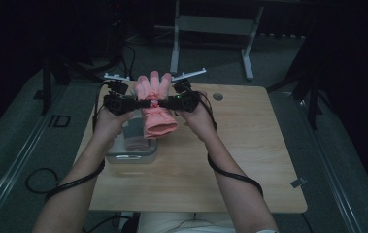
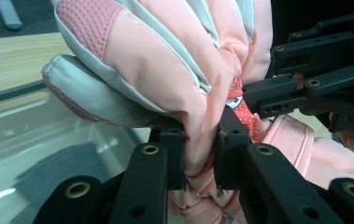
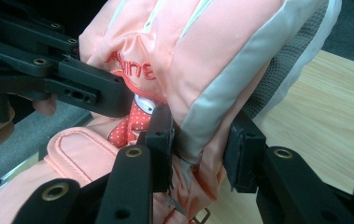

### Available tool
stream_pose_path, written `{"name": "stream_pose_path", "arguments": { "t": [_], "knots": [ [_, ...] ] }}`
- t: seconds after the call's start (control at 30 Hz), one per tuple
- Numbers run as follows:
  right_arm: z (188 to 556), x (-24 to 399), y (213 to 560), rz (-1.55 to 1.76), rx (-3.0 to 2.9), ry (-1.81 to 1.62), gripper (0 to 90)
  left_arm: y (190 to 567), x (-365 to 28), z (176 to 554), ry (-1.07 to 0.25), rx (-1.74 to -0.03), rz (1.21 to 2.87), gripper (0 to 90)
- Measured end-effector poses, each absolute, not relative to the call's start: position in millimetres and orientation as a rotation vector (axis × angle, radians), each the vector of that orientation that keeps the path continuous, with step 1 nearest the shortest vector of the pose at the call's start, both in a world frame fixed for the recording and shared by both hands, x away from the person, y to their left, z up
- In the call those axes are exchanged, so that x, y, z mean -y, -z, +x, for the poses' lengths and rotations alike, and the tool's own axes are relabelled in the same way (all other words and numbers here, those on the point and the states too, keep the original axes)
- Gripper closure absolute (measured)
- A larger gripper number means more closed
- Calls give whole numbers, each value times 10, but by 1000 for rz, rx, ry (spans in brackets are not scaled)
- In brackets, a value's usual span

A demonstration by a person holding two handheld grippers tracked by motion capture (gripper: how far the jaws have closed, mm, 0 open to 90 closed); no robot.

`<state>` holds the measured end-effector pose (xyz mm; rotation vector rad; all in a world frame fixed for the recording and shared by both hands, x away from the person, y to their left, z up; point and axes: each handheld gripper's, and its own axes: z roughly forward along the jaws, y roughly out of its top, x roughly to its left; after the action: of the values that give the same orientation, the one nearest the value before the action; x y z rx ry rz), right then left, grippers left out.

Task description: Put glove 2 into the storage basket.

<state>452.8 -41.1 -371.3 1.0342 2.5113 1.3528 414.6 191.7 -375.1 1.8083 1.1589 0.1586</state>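
You're holding the padded pink ski glove (image 1: 155, 108) upright, left gripper (image 1: 142, 103) and right gripper (image 1: 166, 102) both clamped on its wrist from opposite sides, directly above the clear plastic box (image 1: 132, 154).

A padded pink glove (image 1: 155, 104) hangs in the air above the desk (image 1: 249, 145), fingers up and cuff drooping toward the person. Pale grey panels run along its fingers, and a textured pink patch covers one fingertip. Red lettering and a red dotted badge sit at the wrist, where it is pinched from both sides.
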Motion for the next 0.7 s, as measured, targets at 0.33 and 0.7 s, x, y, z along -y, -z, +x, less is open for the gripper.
{"name": "stream_pose_path", "arguments": {
  "t": [0.33,0.7],
  "knots": [
    [4622,-82,3803,1004,-2566,-1326,664,3864,-2324,4138,-183,-1241,1780,763],
    [4759,-306,4153,1030,-2647,-1225,668,4314,-2463,4217,-105,-1327,1739,763]
  ]
}}
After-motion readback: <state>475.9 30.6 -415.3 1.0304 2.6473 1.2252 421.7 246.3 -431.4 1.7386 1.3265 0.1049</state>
